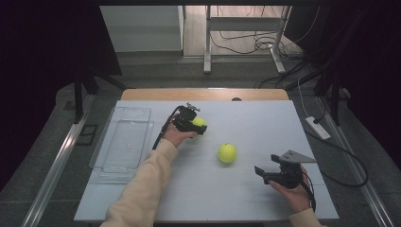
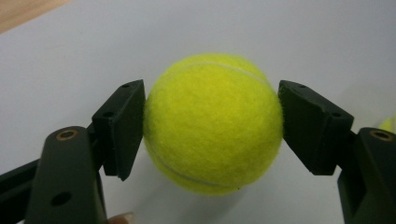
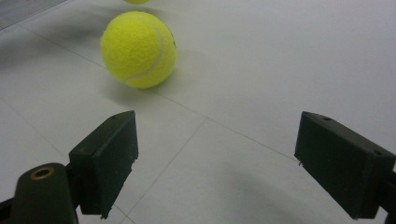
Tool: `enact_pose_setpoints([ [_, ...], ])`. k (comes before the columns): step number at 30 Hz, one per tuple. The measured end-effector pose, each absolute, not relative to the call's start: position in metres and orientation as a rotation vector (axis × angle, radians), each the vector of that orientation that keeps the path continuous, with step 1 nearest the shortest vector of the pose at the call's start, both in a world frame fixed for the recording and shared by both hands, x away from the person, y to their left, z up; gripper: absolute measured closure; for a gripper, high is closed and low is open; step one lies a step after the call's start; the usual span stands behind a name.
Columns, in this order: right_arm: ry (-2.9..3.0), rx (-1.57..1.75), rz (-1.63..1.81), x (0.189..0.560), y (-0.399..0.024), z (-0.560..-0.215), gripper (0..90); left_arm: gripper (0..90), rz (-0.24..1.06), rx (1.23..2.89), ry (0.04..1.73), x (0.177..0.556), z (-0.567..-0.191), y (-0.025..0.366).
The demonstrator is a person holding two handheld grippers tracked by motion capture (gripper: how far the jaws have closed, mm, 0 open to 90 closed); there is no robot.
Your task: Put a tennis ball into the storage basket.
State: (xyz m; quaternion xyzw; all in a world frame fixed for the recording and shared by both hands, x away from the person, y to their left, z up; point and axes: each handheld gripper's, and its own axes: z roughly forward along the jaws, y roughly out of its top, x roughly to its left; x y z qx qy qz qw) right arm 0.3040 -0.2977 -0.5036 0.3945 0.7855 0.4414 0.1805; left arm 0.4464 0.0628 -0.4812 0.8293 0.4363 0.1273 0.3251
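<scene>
Left gripper (image 1: 197,126) clamped on a tennis ball (image 2: 213,122) at tabletop (image 1: 265,127) centre-left; its own view shows both fingers (image 2: 121,126) pressed into the felt. Right gripper (image 3: 217,165) fingers apart, nothing between them. Second ball (image 1: 227,153) lies free between the grippers. High view adds clear tray (image 1: 124,142) at left

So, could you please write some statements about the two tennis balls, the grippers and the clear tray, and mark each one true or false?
1. The left gripper is shut on the far tennis ball. True.
2. The right gripper holds the near tennis ball. False: its jaws stand open with nothing between them, and that ball lies apart on the table.
3. A ball lies in the clear tray. False: both are outside it.
4. The tray is at the table's left. True.
</scene>
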Motion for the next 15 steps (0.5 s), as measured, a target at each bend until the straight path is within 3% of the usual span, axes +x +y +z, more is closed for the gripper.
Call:
enact_pose_setpoints([
  [15,2.212,1.120,1.253,0.304,-0.299,-0.503,13.5,27.8,0.348,2.136,1.125,0.436,-0.468,0.070],
])
